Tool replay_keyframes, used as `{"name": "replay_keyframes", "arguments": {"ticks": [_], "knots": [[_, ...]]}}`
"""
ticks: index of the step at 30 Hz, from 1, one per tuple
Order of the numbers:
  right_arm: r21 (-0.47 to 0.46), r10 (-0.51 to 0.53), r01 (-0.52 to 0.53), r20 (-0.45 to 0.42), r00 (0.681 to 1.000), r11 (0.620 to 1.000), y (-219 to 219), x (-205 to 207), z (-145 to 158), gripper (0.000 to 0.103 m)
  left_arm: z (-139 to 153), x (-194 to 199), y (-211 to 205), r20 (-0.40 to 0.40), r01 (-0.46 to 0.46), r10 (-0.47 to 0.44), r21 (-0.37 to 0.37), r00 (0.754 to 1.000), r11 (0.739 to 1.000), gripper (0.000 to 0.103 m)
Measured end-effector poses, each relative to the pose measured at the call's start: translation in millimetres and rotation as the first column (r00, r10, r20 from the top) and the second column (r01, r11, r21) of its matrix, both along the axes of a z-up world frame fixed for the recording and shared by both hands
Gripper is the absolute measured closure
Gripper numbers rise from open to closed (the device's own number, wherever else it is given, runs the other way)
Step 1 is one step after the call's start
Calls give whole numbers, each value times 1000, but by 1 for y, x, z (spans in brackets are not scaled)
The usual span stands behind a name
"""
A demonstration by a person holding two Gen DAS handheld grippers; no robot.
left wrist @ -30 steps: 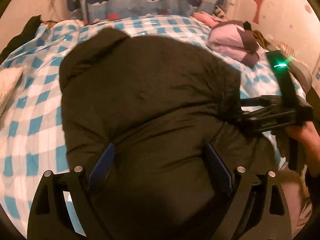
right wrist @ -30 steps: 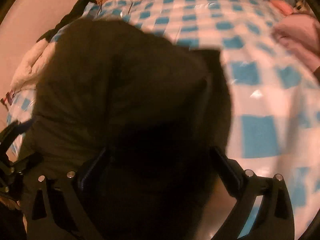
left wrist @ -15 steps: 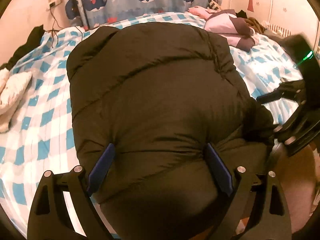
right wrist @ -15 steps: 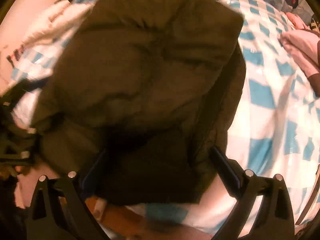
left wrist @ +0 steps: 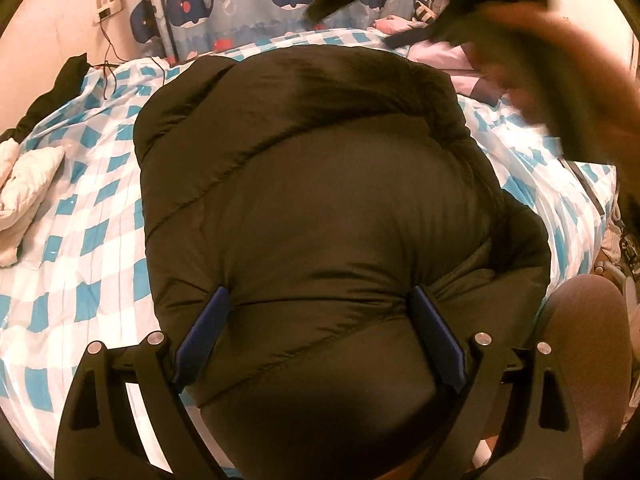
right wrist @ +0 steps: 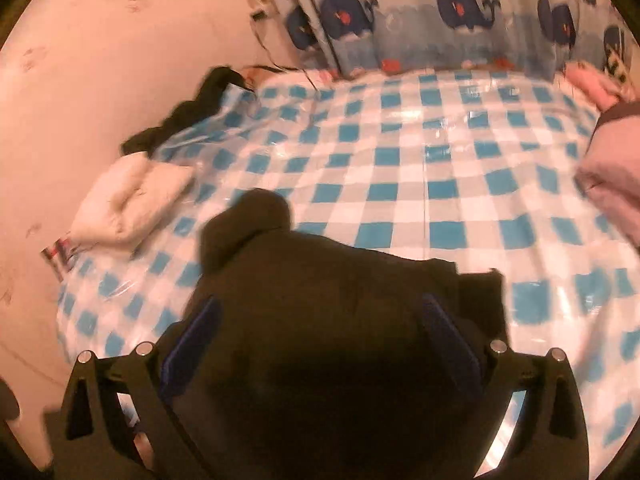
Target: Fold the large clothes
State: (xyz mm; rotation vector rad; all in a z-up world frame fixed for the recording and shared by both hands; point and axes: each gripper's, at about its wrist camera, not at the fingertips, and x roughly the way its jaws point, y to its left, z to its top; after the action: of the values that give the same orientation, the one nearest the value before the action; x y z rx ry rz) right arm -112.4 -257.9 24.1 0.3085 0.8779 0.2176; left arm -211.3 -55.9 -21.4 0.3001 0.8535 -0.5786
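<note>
We see the dark puffy jacket lying bulked on the blue-checked bed cover, its near end bunched up between the wide-spread fingers of our left gripper. Our right gripper is also spread wide with jacket fabric between its fingers; whether either truly grips it, we cannot tell. A white pillow sits near the wall, whale curtains beyond.

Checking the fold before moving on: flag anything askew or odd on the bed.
The dark puffer jacket lies as a lumpy, uneven bundle on the checked bedcover, its right edge bulging out rather than squared. Both tools, left and right, stand open above it. Nothing spilled or damaged.
</note>
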Motion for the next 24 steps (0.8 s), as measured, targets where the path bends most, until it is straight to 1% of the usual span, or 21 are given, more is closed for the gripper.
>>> {"name": "replay_keyframes", "arguments": {"ticks": [1, 2, 3, 4, 6, 8, 9, 10, 11, 13, 14, 15, 16, 17, 18, 20, 22, 24], "knots": [[-27, -17, 15, -64, 998, 1000, 2, 15, -27, 7, 0, 1, 1, 1, 1, -1, -1, 1000, 1000, 16], [-29, -14, 11, -104, 994, 1000, 6, 18, -42, 7, -1, 1, 1, 5, 3, -3, -4, 1000, 1000, 16], [-8, -4, 3, -149, 989, 1000, 5, 22, -60, 7, 0, 1, 2, 15, 7, -7, -10, 1000, 1000, 16], [26, -6, 11, -176, 984, 1000, 1, 25, -74, 7, 1, 0, 1, 23, 9, -9, -13, 1000, 1000, 15], [24, -7, 12, -191, 982, 1000, -3, 18, -72, 7, 0, 1, -1, 13, 16, -16, -1, 1000, 1000, 15], [15, 3, -1, -181, 983, 1000, -4, 7, -60, 7, -2, 0, -2, 13, 20, -20, 13, 1000, 1000, 15], [12, 6, -5, -150, 989, 1000, -5, -3, -48, 7, -3, -1, -1, 14, 21, -21, 17, 1000, 1000, 15], [6, 9, -8, -95, 995, 1000, -7, -22, -31, 7, -2, -2, 0, 15, 20, -20, 19, 1000, 1000, 15], [8, 12, -12, -61, 998, 1000, -8, -37, -19, 7, -2, -2, 1, 14, 17, -17, 18, 1000, 1000, 15], [2, 12, -12, -12, 1000, 1000, -13, -68, -3, 7, -1, -3, 2, 10, 11, -12, 13, 1000, 1000, 15], [-12, 3, -4, -17, 1000, 1000, -14, -78, -4, 7, -1, -3, 2, 11, 9, -9, 13, 1000, 1000, 15], [-42, 3, -6, -55, 998, 999, -14, -82, -14, 7, -1, -4, 1, 12, 7, -7, 14, 1000, 1000, 15], [-91, 25, -37, -128, 992, 995, -9, -79, -32, 7, -1, -4, 0, 15, 4, -4, 18, 1000, 1000, 15], [-112, 56, -78, -189, 980, 991, -5, -76, -48, 7, -1, -5, -2, 19, 2, -2, 23, 1000, 1000, 15], [-96, 74, -97, -218, 973, 991, -4, -76, -61, 7, -1, -7, -3, 22, 2, -2, 26, 1000, 1000, 15], [-60, 57, -72, -224, 973, 996, -10, -79, -60, 7, 0, -11, -7, 32, 2, -3, 52, 999, 999, 15], [16, 54, -53, -159, 986, 998, -19, -93, -41, 7, 2, -17, -8, 43, -8, 4, 71, 999, 997, 15], [63, 20, -12, -125, 992, 998, -32, -110, -28, 7, 7, -21, -4, 45, -12, 9, 66, 999, 998, 15]]}}
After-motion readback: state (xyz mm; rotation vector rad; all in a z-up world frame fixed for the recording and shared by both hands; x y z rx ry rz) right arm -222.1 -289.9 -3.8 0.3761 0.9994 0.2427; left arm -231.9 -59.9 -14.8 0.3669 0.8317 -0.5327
